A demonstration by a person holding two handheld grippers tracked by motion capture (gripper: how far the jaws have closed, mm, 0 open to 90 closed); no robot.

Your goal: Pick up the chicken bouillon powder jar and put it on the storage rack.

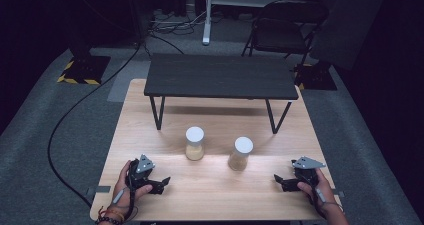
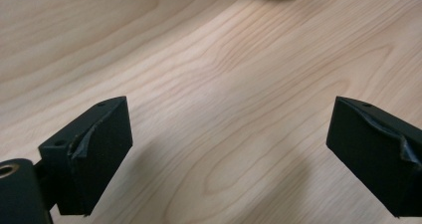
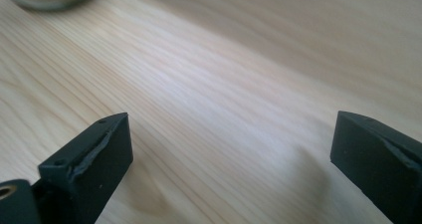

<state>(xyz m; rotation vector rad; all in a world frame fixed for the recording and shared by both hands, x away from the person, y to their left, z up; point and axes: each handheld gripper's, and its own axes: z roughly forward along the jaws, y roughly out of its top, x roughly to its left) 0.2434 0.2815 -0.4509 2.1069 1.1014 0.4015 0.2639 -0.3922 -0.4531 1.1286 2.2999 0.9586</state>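
Two small jars with white lids stand upright near the middle of the light wooden table (image 1: 150, 110), in front of a low black shelf (image 1: 220, 75): the left jar (image 1: 194, 143) and the right jar (image 1: 241, 154), set apart from each other, each holding a pale yellowish fill that rises most of the way up. They look like clear glass or hard plastic, so probably stiff, smooth-walled and somewhat slippery, with enough weight from the contents to sit steady but to tip if pushed high up. The safest hold would be across the round body below the lid, jaws level and squarely opposite. The left gripper (image 1: 161, 182) rests low at the near left of the table, aimed inward, its jaws wide apart with nothing between them. The right gripper (image 1: 280, 181) mirrors it at the near right, jaws likewise spread and empty. Both are well apart from the jars.
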